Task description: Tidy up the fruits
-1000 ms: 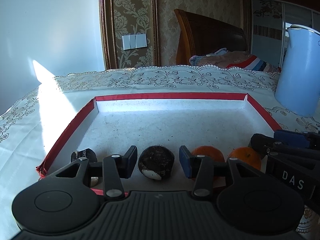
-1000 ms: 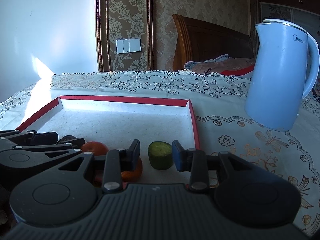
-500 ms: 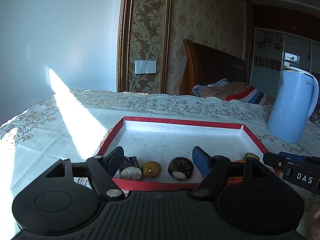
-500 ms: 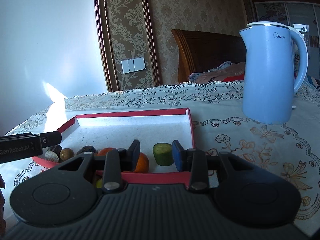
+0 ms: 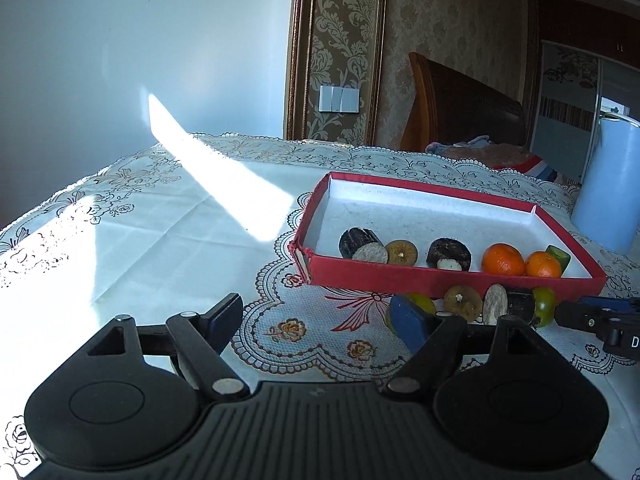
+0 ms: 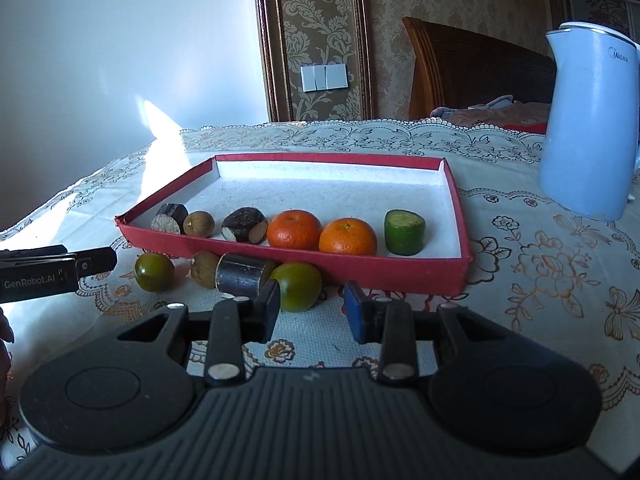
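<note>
Left wrist: my left gripper (image 5: 316,322) is hanging over the worktop (image 5: 168,240), jaws just widened, holding nothing. Right wrist: right gripper (image 6: 312,312) is sitting at its narrowest, empty. Six fruits are lying in the red tray (image 6: 456,208); four outside.
</note>
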### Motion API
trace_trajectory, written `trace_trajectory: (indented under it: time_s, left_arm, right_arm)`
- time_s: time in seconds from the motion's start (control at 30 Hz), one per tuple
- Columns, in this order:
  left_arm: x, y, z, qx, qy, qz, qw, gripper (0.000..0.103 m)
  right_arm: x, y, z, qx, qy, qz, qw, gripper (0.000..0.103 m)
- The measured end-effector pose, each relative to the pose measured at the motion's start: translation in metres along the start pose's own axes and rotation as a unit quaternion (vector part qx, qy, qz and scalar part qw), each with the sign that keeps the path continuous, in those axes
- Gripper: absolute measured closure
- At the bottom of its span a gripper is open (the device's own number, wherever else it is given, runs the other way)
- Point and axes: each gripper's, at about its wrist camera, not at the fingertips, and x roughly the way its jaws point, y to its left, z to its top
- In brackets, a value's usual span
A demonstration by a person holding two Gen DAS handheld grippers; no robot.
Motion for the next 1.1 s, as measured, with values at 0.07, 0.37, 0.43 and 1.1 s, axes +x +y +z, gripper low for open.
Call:
trace_trajectory:
  time_s: [0.07, 0.37, 0.43, 1.1]
  left_arm:
    - [0.002, 0.001, 0.0, -0.003, 0.005, -0.002, 1.0, 0.022]
    - [0.009, 0.011, -0.002, -0.033, 0.029, -0.016, 0.9989, 0.021]
    - [0.009, 0.012, -0.002, -0.034, 0.033, -0.019, 0.9987, 0.021]
    - [0.017, -0.009, 0.004, 0.033, 0.048, -0.008, 0.9982, 0.021]
  right_arm:
    - [0.004, 0.003, 0.002, -0.006, 0.006, -0.003, 1.0, 0.07]
    - [0.023, 0.009, 0.011, -0.01, 0.031, -0.003, 0.999, 0.065]
    - [0.025, 0.009, 0.012, -0.009, 0.033, -0.001, 0.999, 0.065]
    - [0.022, -0.006, 0.008, 0.037, 0.017, 0.027, 0.999, 0.073]
